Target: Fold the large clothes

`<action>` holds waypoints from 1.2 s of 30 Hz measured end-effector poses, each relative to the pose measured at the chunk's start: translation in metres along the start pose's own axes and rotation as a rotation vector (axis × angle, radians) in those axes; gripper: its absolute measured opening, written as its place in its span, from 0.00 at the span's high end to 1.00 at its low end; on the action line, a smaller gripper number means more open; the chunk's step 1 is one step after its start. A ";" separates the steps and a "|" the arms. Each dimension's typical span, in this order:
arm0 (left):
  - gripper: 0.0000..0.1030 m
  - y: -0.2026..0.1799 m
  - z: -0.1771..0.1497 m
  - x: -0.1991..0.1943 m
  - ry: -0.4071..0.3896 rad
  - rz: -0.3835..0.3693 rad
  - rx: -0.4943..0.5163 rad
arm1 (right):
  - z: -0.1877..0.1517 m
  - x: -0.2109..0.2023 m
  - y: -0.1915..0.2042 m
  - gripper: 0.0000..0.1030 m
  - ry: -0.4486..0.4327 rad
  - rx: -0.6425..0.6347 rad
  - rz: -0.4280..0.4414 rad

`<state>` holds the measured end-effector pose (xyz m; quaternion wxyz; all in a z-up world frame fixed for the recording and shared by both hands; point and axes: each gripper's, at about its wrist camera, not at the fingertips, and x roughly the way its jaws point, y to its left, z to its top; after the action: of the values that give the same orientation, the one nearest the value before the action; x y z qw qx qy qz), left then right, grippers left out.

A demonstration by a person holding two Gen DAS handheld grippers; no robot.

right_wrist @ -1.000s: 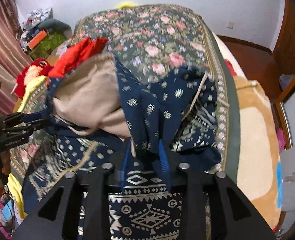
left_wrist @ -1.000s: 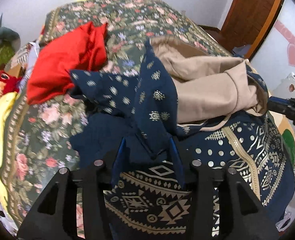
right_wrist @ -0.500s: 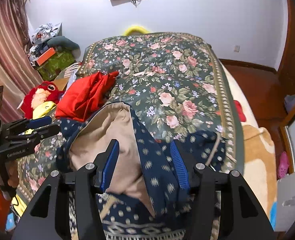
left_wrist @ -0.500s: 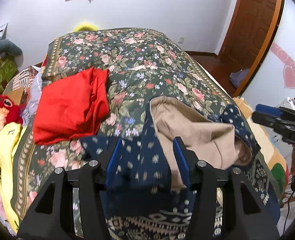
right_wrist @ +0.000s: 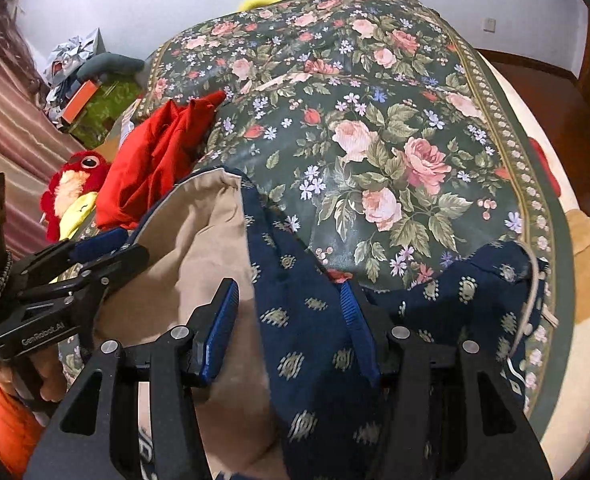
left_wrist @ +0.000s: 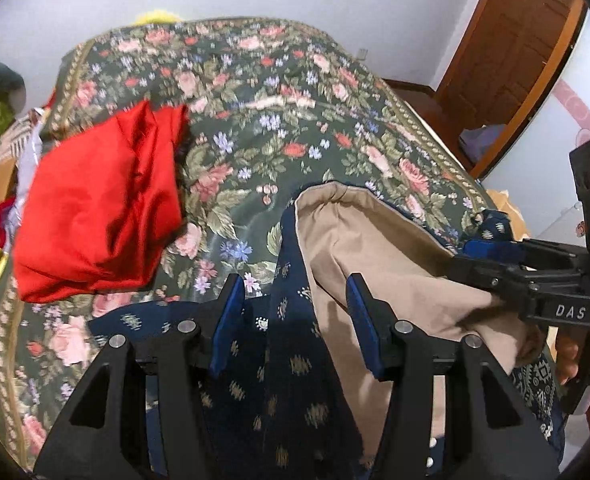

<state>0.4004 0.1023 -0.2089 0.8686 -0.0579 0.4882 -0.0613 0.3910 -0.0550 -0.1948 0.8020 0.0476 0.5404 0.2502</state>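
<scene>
Navy patterned garment [left_wrist: 291, 376], tan lining [left_wrist: 375, 248], rumpled on floral bedspread [left_wrist: 287, 120]. 2 grippers: left gripper [left_wrist: 293, 312] and right gripper [right_wrist: 291, 316] spread apart, cloth apparently loose between blue pads.

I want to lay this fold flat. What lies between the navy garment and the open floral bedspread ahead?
Nothing visible lies straight ahead of the navy patterned garment on the floral bedspread. A red garment sits off to the left, touching neither claw.
</scene>
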 end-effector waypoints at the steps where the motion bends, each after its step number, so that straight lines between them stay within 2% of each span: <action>1: 0.50 0.002 0.000 0.004 0.005 -0.002 -0.009 | 0.000 0.003 -0.002 0.52 0.002 0.003 0.001; 7: 0.51 0.010 0.000 0.022 0.030 -0.015 -0.053 | -0.001 0.013 -0.005 0.53 0.013 0.009 0.010; 8: 0.56 0.010 0.000 0.023 0.031 -0.017 -0.055 | -0.002 0.013 -0.004 0.56 0.007 -0.004 0.005; 9: 0.60 0.010 0.000 0.024 0.037 -0.017 -0.053 | -0.001 0.015 -0.004 0.66 0.006 -0.013 0.001; 10: 0.69 0.010 -0.001 0.025 0.041 -0.016 -0.051 | -0.001 0.015 -0.003 0.77 0.006 -0.023 0.001; 11: 0.78 0.009 -0.002 0.025 0.045 -0.020 -0.050 | -0.001 0.015 -0.003 0.82 0.006 -0.024 0.004; 12: 0.81 0.008 -0.002 0.023 0.049 -0.032 -0.048 | -0.001 0.015 -0.003 0.87 0.009 -0.020 0.005; 13: 0.86 0.006 -0.003 0.021 0.047 -0.038 -0.046 | -0.002 0.013 -0.003 0.88 0.007 -0.014 0.010; 17: 0.91 -0.002 0.000 0.000 0.007 -0.037 -0.020 | -0.002 -0.006 -0.001 0.90 -0.032 -0.009 0.037; 21: 0.92 -0.011 0.004 -0.039 -0.057 -0.079 -0.006 | -0.004 -0.041 0.008 0.90 -0.097 -0.034 0.056; 26: 0.92 -0.026 -0.002 -0.092 -0.134 -0.159 0.017 | -0.025 -0.088 0.022 0.90 -0.162 -0.080 0.094; 28: 0.92 -0.032 -0.007 -0.105 -0.139 -0.158 0.032 | -0.036 -0.097 0.027 0.90 -0.166 -0.103 0.102; 31: 0.91 -0.040 -0.017 -0.110 -0.115 -0.110 0.053 | -0.058 -0.110 0.032 0.91 -0.162 -0.127 0.112; 33: 0.82 -0.040 -0.025 -0.105 -0.069 -0.091 0.048 | -0.071 -0.114 0.033 0.91 -0.155 -0.134 0.120; 35: 0.60 -0.040 -0.034 -0.099 -0.039 -0.097 0.040 | -0.084 -0.117 0.033 0.91 -0.147 -0.144 0.120; 36: 0.57 -0.041 -0.039 -0.094 -0.028 -0.087 0.039 | -0.092 -0.118 0.034 0.91 -0.145 -0.151 0.113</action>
<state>0.3161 0.0760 -0.1433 0.8730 -0.0629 0.4716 -0.1078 0.2632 -0.0968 -0.1215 0.8248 0.0356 0.4572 0.3309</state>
